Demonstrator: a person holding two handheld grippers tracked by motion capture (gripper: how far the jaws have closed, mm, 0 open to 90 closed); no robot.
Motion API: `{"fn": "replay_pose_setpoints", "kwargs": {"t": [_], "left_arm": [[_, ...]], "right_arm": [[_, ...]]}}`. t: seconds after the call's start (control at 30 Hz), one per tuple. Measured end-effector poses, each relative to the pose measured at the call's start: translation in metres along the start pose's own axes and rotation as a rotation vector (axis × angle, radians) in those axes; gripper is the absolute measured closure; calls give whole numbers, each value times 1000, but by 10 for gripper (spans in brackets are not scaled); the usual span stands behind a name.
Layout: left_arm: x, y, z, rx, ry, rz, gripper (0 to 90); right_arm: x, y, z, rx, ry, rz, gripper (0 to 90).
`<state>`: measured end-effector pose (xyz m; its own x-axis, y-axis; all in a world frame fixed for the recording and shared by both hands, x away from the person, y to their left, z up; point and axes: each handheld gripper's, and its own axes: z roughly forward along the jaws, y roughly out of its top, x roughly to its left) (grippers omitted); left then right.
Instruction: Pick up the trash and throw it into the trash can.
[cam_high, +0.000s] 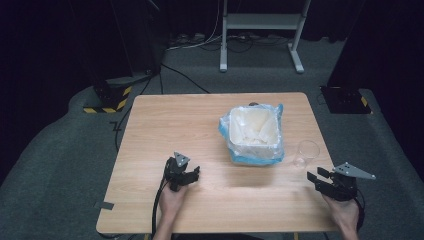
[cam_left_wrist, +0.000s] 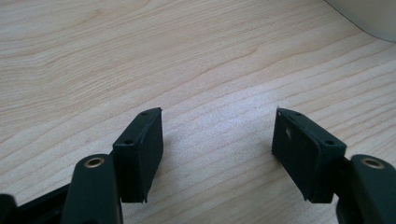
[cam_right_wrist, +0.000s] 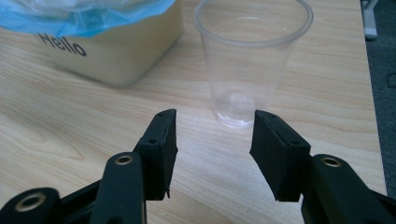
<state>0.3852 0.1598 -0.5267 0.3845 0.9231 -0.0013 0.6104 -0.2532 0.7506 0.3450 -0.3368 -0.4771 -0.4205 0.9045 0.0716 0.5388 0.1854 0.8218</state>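
Observation:
A clear plastic cup (cam_high: 306, 153) stands upright near the table's right edge; in the right gripper view the cup (cam_right_wrist: 250, 60) is empty and just beyond my jaws. My right gripper (cam_high: 318, 178) (cam_right_wrist: 214, 140) is open, a short way in front of the cup and not touching it. A cream bin (cam_high: 253, 133) lined with a blue plastic bag (cam_right_wrist: 84, 16) sits mid-table, left of the cup, with "Hello" printed on its side. My left gripper (cam_high: 192, 173) (cam_left_wrist: 217, 140) is open over bare wood at the front left, nothing between its jaws.
The wooden table (cam_high: 165, 125) stands on grey carpet. A white stand's legs (cam_high: 260, 35) and cables lie beyond the far edge. Black equipment with yellow-black striped tape (cam_high: 107, 97) sits at the far left, and a dark base (cam_high: 345, 97) at the far right.

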Motion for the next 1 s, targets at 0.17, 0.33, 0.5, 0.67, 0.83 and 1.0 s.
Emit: {"fn": "replay_pose_setpoints", "kwargs": {"t": [0.17,0.33,0.5,0.67,0.83,1.0], "left_arm": [[0,0,0,0,0,0,335],[0,0,0,0,0,0,335],[0,0,0,0,0,0,335],[0,0,0,0,0,0,335],[0,0,0,0,0,0,335],[0,0,0,0,0,0,335]], "right_arm": [[2,12,-6,-32,16,-5,525],[2,21,-8,-50,35,-10,545],[5,32,-7,-53,52,-18,571],[7,42,-4,-57,59,-36,584],[10,57,7,-34,62,-49,598],[8,63,18,-9,63,-35,612]]}}
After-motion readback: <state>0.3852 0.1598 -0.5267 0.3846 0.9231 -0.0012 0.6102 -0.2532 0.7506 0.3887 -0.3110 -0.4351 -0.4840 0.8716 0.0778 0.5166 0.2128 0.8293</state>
